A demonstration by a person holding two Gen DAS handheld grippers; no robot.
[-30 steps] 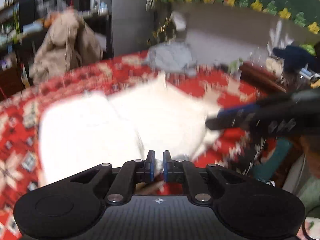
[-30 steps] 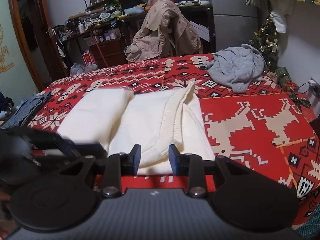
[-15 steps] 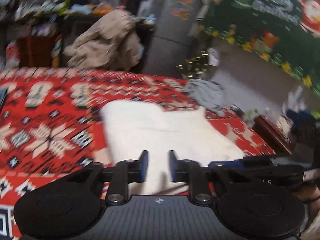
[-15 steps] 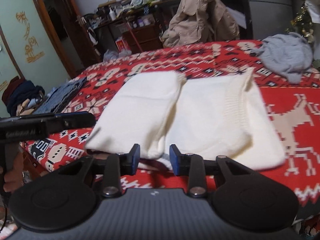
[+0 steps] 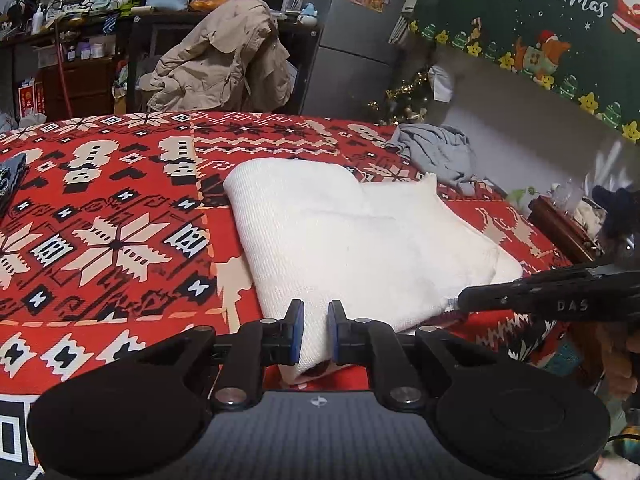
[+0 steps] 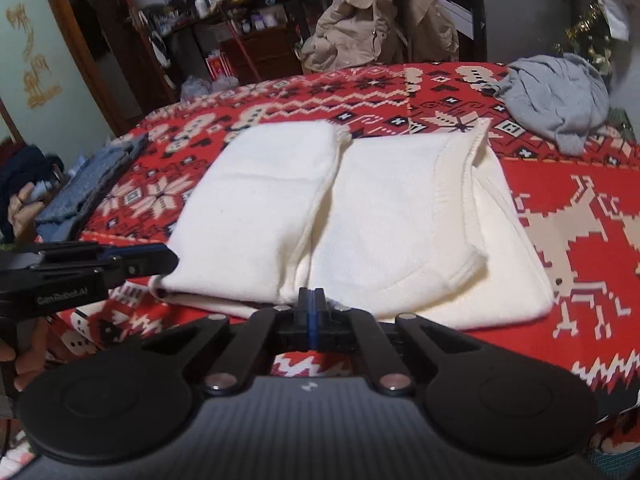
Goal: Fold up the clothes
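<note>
The white sweater (image 6: pixel 360 216) lies folded on the red patterned blanket (image 6: pixel 580 240), its near edge along the front of the bed, with 1 folded panel lapped over the left part and the ribbed neckline curving across the right part. The right gripper (image 6: pixel 311 300) now has its 2 fingers pressed together at the sweater's near edge; 0.5 s ago they stood apart with a clear gap, so they have closed since then, though whether any fabric is pinched between the pads cannot be told. The left gripper (image 5: pixel 313 322) has its fingers apart, with the near left corner of the sweater (image 5: pixel 360 248) showing in the gap; the spread is about what it was 0.5 s ago, and 1.0 s ago those fingers were nearly together. The left wrist view, blurred in both earlier pictures, is sharp now. The sweater itself lies much as it did 0.5 s ago. A crumpled grey garment (image 6: pixel 560 92) rests on the far right of the blanket, well apart from the sweater.
</note>
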